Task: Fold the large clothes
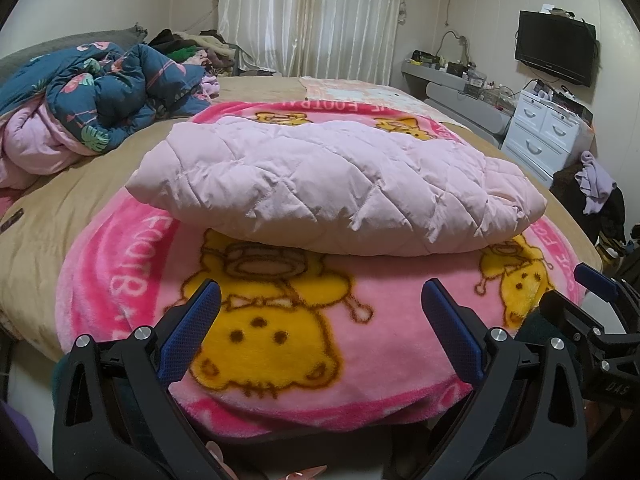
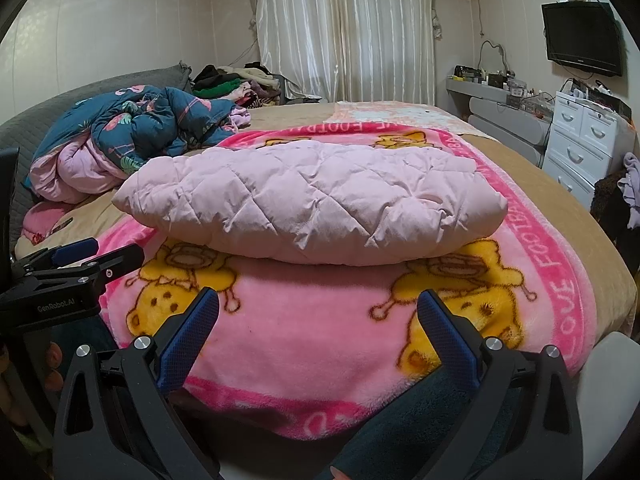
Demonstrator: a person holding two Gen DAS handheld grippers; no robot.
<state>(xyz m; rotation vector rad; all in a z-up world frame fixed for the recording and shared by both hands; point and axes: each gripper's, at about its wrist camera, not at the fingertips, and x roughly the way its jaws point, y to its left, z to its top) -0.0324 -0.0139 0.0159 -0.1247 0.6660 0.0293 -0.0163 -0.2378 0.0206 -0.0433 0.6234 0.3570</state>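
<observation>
Bed [image 1: 48, 216] — pale pink quilted jacket [image 1: 332, 188] folded, puffy, on cartoon blanket [image 1: 280, 320].

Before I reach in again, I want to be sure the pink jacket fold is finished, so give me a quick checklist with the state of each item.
1. Left gripper empty, fingers apart: ok.
2. Right gripper empty, fingers apart: ok.
3. Both grippers short of the jacket, not touching it: ok.
4. Jacket folded into one compact bundle, no sleeve trailing on the near side: ok.
5. Far side of the jacket tucked in: cannot tell, it is hidden.
6. Jacket lying wholly on the blanket, apart from the quilt: ok.
</observation>
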